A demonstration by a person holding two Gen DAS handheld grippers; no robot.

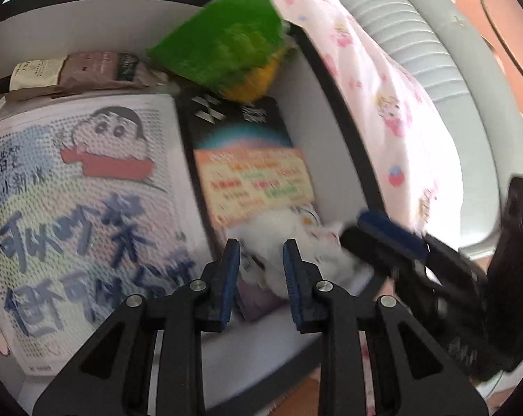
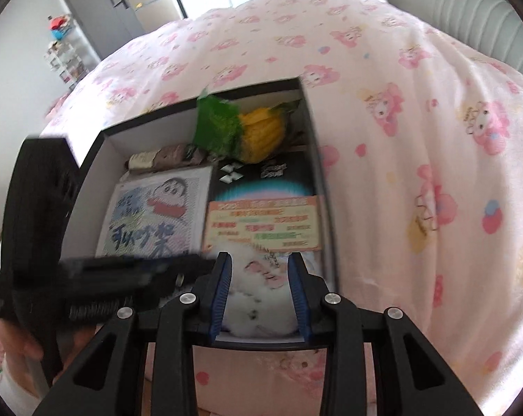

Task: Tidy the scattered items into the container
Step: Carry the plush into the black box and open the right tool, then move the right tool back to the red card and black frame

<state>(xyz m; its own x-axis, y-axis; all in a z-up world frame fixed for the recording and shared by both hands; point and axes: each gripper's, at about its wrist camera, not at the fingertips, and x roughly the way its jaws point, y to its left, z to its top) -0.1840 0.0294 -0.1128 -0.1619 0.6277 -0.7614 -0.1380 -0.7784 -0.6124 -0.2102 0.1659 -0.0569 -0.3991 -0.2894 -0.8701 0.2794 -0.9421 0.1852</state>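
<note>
White fluffy toy (image 2: 258,287) lies at the near end of the box (image 2: 317,159), beside the book (image 2: 261,222), picture board (image 2: 157,215) and green-and-yellow toy (image 2: 240,128). Left gripper (image 1: 261,270) and right gripper (image 2: 259,287) both straddle it, jaws apart; pad contact cannot be confirmed. No loose items show on the bedspread (image 2: 400,138), so the task appears nearly complete.

The white board (image 1: 81,187) with the cartoon boy has big blue Chinese writing — "小新" can be read near the top, the rest is too blurry. The orange card (image 2: 263,223) on the dark book (image 2: 261,180) has small print — too blurry to read
</note>
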